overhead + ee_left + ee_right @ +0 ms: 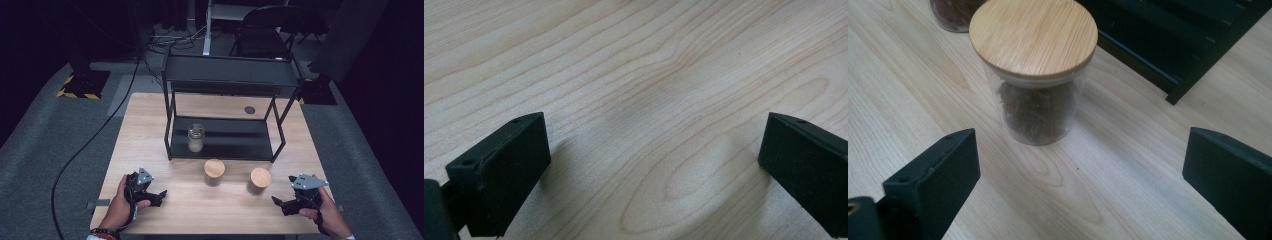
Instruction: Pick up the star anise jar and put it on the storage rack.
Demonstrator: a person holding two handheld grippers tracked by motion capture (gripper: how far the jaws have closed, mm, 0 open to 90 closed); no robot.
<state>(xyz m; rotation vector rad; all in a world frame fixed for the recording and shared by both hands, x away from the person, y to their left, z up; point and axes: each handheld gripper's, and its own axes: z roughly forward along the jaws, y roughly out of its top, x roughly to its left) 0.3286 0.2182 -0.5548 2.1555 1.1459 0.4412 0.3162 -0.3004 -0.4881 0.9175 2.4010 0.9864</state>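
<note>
Right claw (1083,185): jaws spread wide, nothing between them, resting low over the bench (1128,190) at its near right corner (seen from the high view at (289,204)).

Right jar (1034,75): glass, upright, flat round wooden lid, dark dried matter inside. Stands straight ahead of the right claw along its line of sight, near but apart from the jaws, and slightly left of the midline between them. In the high view it is at (260,180), on the open bench just in front of the rack.

Left jar (214,172): same make, upright, just beside the first and toward the bench's middle; its base shows at the top edge of the right gripper view (955,12).

Left claw (654,165): jaws likewise wide apart and empty, pointed at bare wood; it sits at the near left (150,196), farther from the right jar than its partner.

Rack (225,112): black, two shelves; a third jar with a clear lid (196,138) stands on the lower shelf.

Judgement: the right claw is the nearer one; a straight forward advance, nudged a little left, should bring the right jar between the jaws.
</note>
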